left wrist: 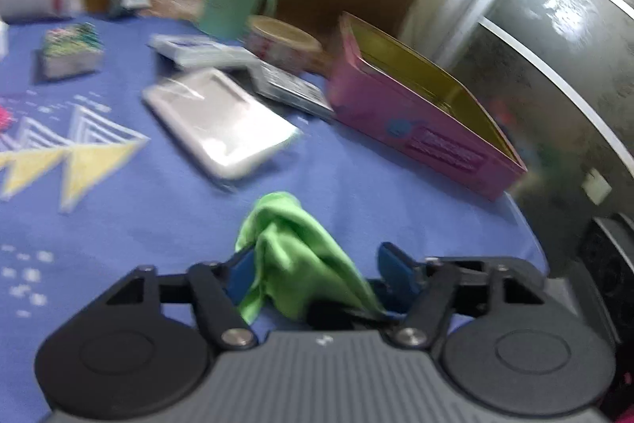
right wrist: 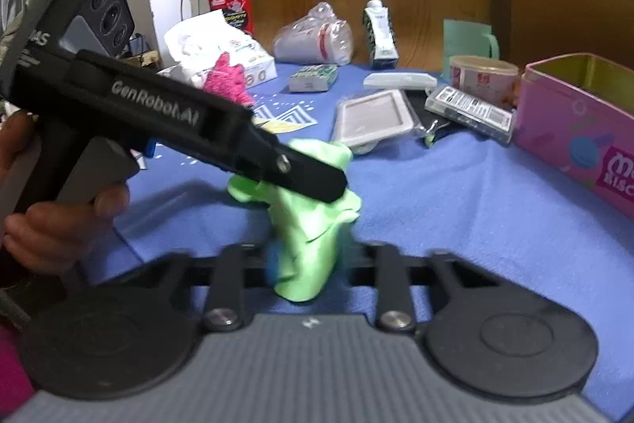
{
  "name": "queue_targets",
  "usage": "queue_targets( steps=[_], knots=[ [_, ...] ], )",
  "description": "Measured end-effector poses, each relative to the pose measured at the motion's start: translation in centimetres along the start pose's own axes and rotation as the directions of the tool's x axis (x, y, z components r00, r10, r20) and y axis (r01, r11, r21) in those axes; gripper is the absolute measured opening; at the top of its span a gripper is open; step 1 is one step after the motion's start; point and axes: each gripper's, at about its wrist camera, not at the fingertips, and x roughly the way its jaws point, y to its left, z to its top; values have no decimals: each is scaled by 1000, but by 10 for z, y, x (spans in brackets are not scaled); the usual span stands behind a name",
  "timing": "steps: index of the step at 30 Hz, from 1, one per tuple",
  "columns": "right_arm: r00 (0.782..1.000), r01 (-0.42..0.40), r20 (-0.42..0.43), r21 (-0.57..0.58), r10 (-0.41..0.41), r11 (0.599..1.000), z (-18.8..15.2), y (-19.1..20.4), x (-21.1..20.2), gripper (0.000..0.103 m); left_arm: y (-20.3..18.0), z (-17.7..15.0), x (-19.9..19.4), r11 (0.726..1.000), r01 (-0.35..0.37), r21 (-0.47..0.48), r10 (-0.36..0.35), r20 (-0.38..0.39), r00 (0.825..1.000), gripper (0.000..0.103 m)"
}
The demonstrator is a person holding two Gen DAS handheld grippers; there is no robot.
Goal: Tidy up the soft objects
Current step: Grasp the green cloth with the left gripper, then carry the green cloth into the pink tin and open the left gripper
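Both tongs clamp the green cloth (right wrist: 313,224) above the blue tabletop (right wrist: 455,209): right tongs (right wrist: 303,264) narrow; left tongs (left wrist: 313,276) seemingly pinching, view blurred.

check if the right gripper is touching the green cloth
Touching. In the right wrist view the right gripper is closed on the green cloth, with the fabric bunched between its fingers and standing up from them.
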Motion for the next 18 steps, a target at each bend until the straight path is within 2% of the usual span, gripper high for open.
queue_targets(
  steps=[1, 2, 3, 5, 8, 10, 13, 18],
  knots=[
    [1000, -7, 3, 15, 7, 1000, 0, -1, 1, 9, -6, 0, 2, 1000, -8, 17, 8, -3, 1000, 63],
    [1000, -7, 8, 22, 7, 1000, 1, -1, 1, 7, -10, 1, 4, 999, -12, 33, 13, -5, 1000, 60],
    [1000, -3, 13, 21, 3, 1000, 2, -1, 0, 6, -15, 2, 4, 999, -8, 43, 8, -8, 1000, 55],
    [999, 6, 36, 8, -7, 1000, 3, 2, -3, 6, -24, 9, 4, 998, 13, 57, -12, -11, 1000, 54],
    [993, 67, 99, -29, -64, 997, 9, 2, -14, 6, -44, 23, 4, 993, 9, 116, -11, 20, 1000, 54],
    [986, 92, 140, -10, -90, 996, 16, -7, -23, 6, -61, 36, 7, 987, 6, 159, -13, 40, 999, 54],
    [970, 146, 197, 9, -144, 989, 27, -25, -37, 6, -87, 58, 20, 975, 12, 220, -28, 68, 997, 54],
    [936, 241, 255, 41, -243, 970, 41, -59, -56, 6, -116, 91, 50, 964, 60, 260, -84, 81, 993, 54]
  ],
)
